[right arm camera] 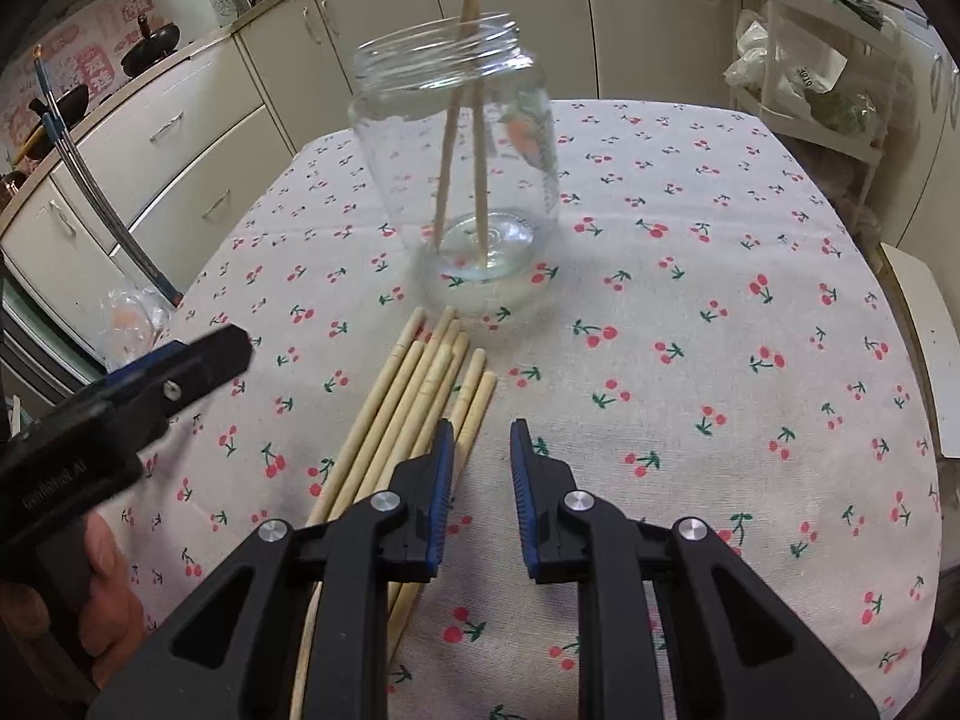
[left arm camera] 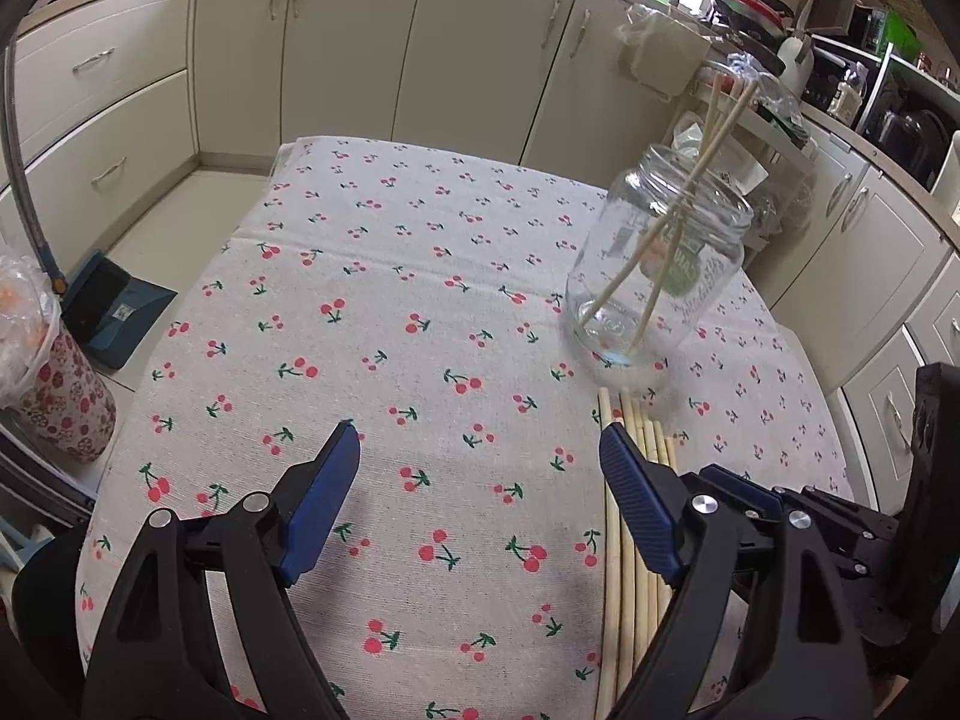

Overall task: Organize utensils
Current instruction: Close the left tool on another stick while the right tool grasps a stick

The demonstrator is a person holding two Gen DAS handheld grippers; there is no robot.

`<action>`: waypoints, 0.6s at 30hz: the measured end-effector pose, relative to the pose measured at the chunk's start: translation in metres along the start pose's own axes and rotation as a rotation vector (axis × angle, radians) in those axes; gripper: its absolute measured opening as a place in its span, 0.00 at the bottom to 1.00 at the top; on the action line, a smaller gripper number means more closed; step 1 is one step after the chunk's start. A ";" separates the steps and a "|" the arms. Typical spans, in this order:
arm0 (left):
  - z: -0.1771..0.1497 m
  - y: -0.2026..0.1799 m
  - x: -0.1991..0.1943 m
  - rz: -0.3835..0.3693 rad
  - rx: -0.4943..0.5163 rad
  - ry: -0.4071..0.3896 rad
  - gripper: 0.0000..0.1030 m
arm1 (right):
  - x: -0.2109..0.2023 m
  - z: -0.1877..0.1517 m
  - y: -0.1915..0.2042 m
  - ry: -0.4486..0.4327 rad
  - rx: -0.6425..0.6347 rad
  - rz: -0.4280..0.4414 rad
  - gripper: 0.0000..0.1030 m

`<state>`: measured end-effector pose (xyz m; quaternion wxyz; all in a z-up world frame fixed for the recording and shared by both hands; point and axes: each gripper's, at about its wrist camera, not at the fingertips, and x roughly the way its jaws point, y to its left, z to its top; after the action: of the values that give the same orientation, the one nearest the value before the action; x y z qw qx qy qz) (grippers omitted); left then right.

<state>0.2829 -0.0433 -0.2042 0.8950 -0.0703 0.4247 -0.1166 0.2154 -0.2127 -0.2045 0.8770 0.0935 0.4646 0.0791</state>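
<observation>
In the left wrist view, your left gripper [left arm camera: 480,450] gapes wide over the cherry-print cloth [left arm camera: 390,300], holding nothing; loose chopsticks [left arm camera: 624,540] lie at lower right, below the glass jar [left arm camera: 660,276].

In the right wrist view, your right gripper [right arm camera: 480,441] stands partly open and empty, just right of the chopsticks [right arm camera: 414,396] at lower centre; the jar [right arm camera: 462,144], upper centre, holds two sticks [right arm camera: 474,138].

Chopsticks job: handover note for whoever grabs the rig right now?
Left gripper: open, empty, low over the tablecloth, left of the loose chopsticks.
Right gripper: open, narrower gap, empty, fingers just right of the pile's right edge.
Glass jar: upright beyond the pile, with two chopsticks in the jar leaning on the rim.
Done: two chopsticks in.
Left: the pile lying side by side on the cloth, about seven visible; pick each and drop it in the jar.
</observation>
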 end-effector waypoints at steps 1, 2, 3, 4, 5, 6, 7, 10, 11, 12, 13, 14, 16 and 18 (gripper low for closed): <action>-0.001 -0.002 0.002 0.002 0.006 0.007 0.76 | 0.000 0.000 0.001 0.001 -0.010 -0.006 0.19; -0.002 -0.004 0.004 0.002 0.014 0.018 0.76 | 0.000 0.001 0.001 0.002 -0.019 -0.011 0.19; -0.003 -0.006 0.006 0.002 0.021 0.025 0.76 | 0.000 0.002 0.003 0.005 -0.033 -0.022 0.19; -0.004 -0.009 0.008 0.003 0.032 0.034 0.76 | 0.000 0.001 0.003 0.012 -0.055 -0.048 0.19; -0.004 -0.012 0.011 0.006 0.046 0.043 0.76 | 0.001 0.003 0.002 0.014 -0.071 -0.061 0.14; -0.005 -0.014 0.012 0.007 0.058 0.050 0.76 | 0.002 0.002 0.002 0.015 -0.085 -0.078 0.10; -0.005 -0.018 0.015 0.011 0.075 0.057 0.76 | 0.001 0.003 -0.001 0.017 -0.088 -0.090 0.10; -0.005 -0.025 0.021 0.029 0.110 0.071 0.76 | 0.002 0.005 -0.012 0.017 -0.068 -0.092 0.10; -0.005 -0.027 0.024 0.036 0.120 0.079 0.76 | 0.002 0.006 -0.015 0.015 -0.064 -0.091 0.10; -0.005 -0.029 0.027 0.044 0.131 0.088 0.76 | 0.002 0.007 -0.018 0.015 -0.062 -0.088 0.10; -0.005 -0.031 0.030 0.052 0.142 0.097 0.76 | 0.001 0.007 -0.018 0.014 -0.064 -0.091 0.10; -0.005 -0.034 0.034 0.061 0.156 0.111 0.76 | 0.001 0.008 -0.020 0.013 -0.069 -0.087 0.10; -0.005 -0.037 0.036 0.068 0.173 0.113 0.76 | 0.001 0.008 -0.022 0.008 -0.073 -0.067 0.10; -0.004 -0.042 0.038 0.068 0.200 0.120 0.76 | 0.001 0.008 -0.023 0.005 -0.078 -0.053 0.10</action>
<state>0.2967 -0.0938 -0.2261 0.8741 0.0408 0.4658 -0.1317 0.2235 -0.2351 -0.2066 0.8807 0.0466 0.4656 0.0741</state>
